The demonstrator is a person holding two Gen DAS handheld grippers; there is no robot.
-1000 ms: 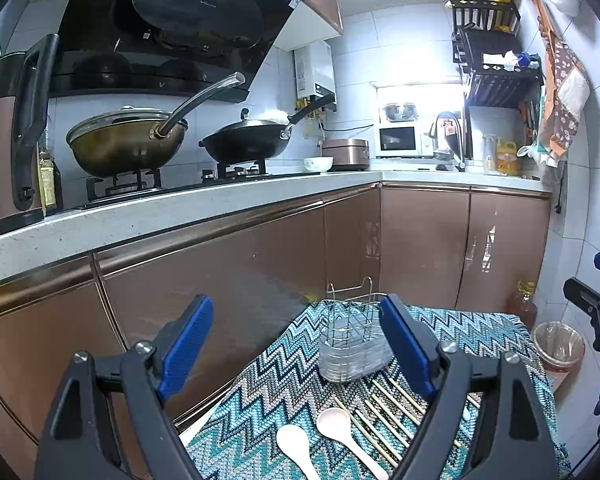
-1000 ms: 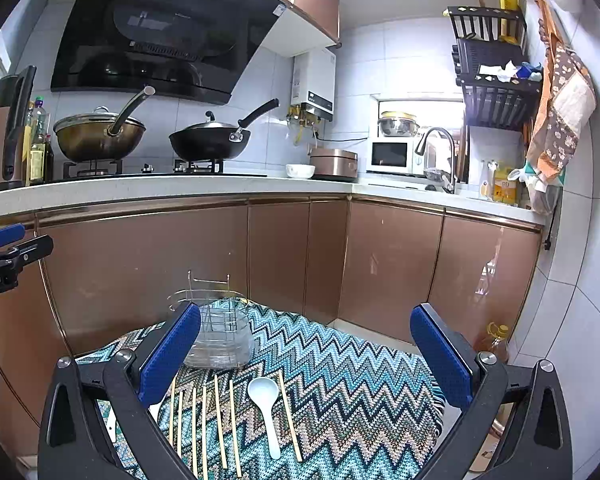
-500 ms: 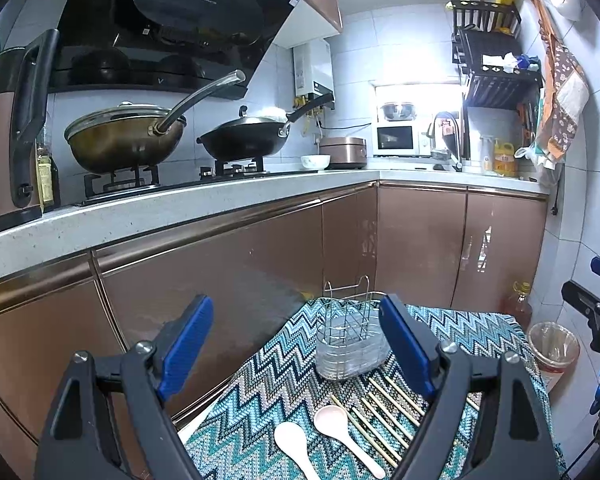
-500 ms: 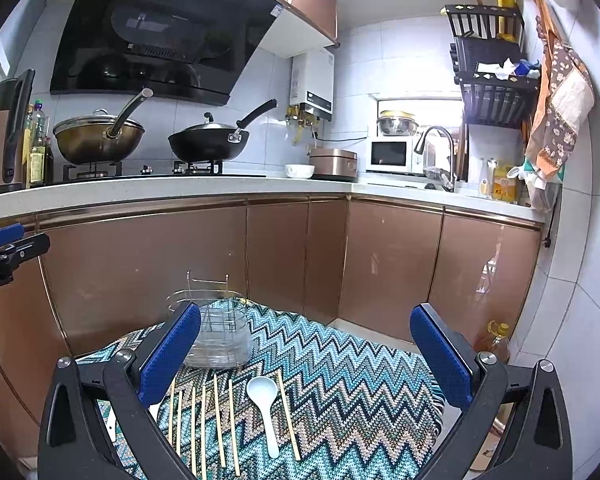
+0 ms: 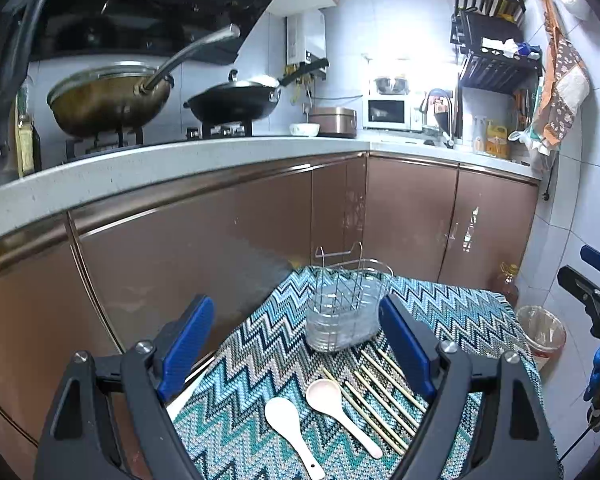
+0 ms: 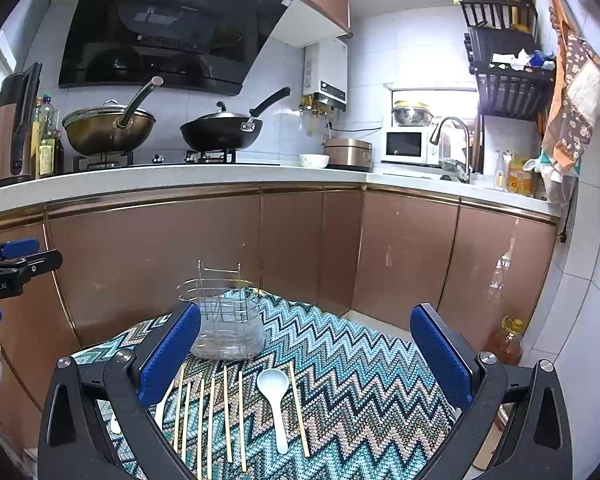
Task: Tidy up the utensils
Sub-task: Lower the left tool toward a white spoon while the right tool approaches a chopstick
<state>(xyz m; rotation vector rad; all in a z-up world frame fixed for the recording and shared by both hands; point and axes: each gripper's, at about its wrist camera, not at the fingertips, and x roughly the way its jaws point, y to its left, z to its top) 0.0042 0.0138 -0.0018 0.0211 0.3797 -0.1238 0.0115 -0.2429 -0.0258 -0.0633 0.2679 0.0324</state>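
Observation:
A wire-and-clear-plastic utensil holder [image 5: 342, 312] [image 6: 224, 328] stands empty at the far side of a zigzag-patterned cloth [image 5: 452, 320] [image 6: 360, 368]. In front of it lie two white spoons [image 5: 288, 420] [image 5: 336, 400] and several wooden chopsticks [image 5: 380, 400] [image 6: 212, 412]. The right wrist view shows one white spoon [image 6: 275, 400] among the chopsticks. My left gripper [image 5: 300, 348] hangs open above the spoons, holding nothing. My right gripper [image 6: 306, 356] is open too, over the cloth's near part.
Brown cabinet fronts [image 6: 300, 248] and a white counter [image 5: 180, 164] rise behind the cloth, with two woks [image 6: 108, 128] [image 6: 220, 132] on the stove. An oil bottle [image 6: 508, 340] and a lined bin [image 5: 540, 332] stand on the floor at right.
Both grippers have drifted slightly; the holder sits a little lower in both views. Nothing on the cloth has moved and both grippers stay open.

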